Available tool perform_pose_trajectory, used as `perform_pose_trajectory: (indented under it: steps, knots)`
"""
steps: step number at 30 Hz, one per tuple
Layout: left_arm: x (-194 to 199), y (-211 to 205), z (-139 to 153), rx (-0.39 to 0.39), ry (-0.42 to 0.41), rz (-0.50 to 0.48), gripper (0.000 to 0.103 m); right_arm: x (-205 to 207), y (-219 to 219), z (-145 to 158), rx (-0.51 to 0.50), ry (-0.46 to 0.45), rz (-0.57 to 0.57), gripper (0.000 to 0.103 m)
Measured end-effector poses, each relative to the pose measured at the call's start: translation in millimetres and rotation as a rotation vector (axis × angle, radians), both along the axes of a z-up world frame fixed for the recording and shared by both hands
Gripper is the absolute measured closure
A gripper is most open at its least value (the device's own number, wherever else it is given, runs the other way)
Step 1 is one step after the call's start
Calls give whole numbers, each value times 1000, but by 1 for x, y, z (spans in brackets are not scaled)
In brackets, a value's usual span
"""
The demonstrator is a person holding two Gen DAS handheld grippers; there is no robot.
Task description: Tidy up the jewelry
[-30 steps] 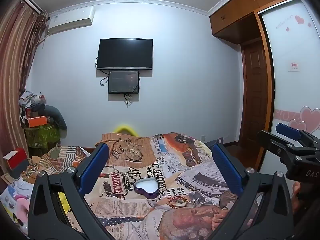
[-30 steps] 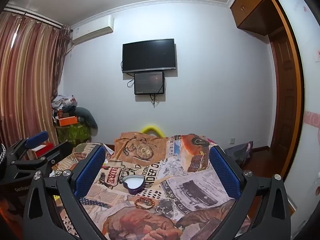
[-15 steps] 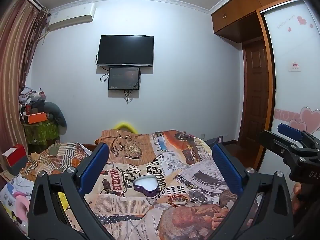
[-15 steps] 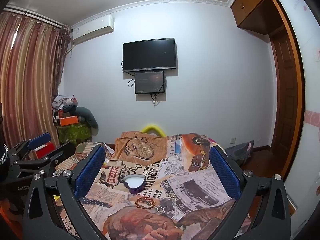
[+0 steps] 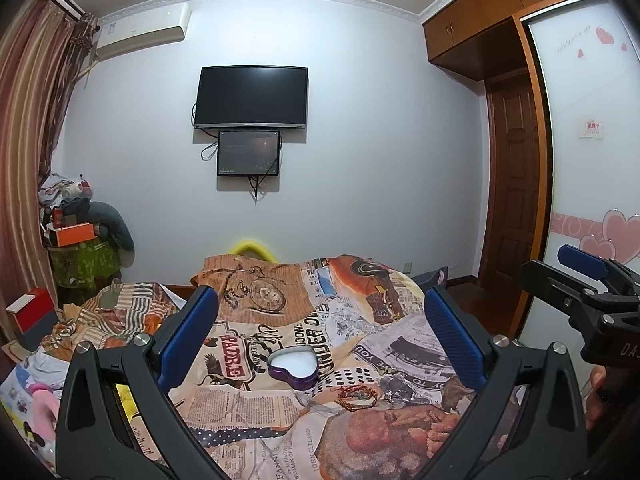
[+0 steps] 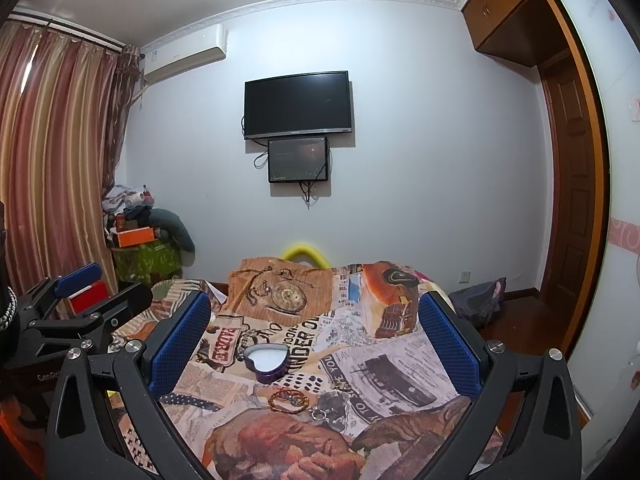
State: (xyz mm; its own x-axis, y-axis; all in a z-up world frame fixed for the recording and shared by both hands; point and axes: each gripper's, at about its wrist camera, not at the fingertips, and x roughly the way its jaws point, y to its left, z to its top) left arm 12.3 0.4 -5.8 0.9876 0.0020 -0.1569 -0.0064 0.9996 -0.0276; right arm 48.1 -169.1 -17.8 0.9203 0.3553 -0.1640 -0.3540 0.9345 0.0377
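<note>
Hanging above the near end of a bed (image 5: 280, 432) spread with a newspaper-print quilt (image 6: 360, 360), both grippers have their blue-padded fingers spread wide with nothing between them. From left to right in the left wrist view: striped curtains (image 5: 24, 160) fill the left edge, with an air conditioner (image 5: 140, 32) high on the wall beside them, and below these a heap of clothes with an orange box (image 5: 76, 234) sits on a green-covered stand. A red and white box (image 5: 30, 308) lies nearer, beside rumpled bedding. The left gripper (image 5: 320, 340) frames the middle of the quilt, where an open heart-shaped purple tin (image 5: 294, 366) rests with its pale inside showing. Just to the right of the tin and nearer the camera lies a reddish beaded bracelet (image 5: 358, 395), apart from the tin. On the far wall hang a dark television (image 5: 251, 98) and a smaller screen (image 5: 248, 153) under it, while a yellow curved thing (image 5: 252, 248) peeks over the far end of the bed. Further right stand a wooden door (image 5: 514, 184) and a wardrobe panel with pink hearts (image 5: 600, 120). The right gripper (image 6: 314, 336) shows at that edge, held level with the left one; from its own view small metal pieces, perhaps rings (image 6: 320, 413), lie just right of the bracelet, too small to tell apart. No object lies between either gripper and the tin
</note>
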Motion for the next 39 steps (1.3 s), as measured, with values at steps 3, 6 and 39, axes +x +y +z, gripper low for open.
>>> perform_pose_trajectory:
  steps: [3, 6, 39]
  knots:
    - [-1, 1, 0, -2, 1, -1, 0, 1, -1, 1, 0, 4, -1, 0]
    - [-1, 2, 0, -5, 4, 0, 0, 2, -1, 0, 0, 6, -1, 0]
    - [3, 1, 0, -8, 7, 1, 0, 3, -2, 1, 2, 9, -1, 0]
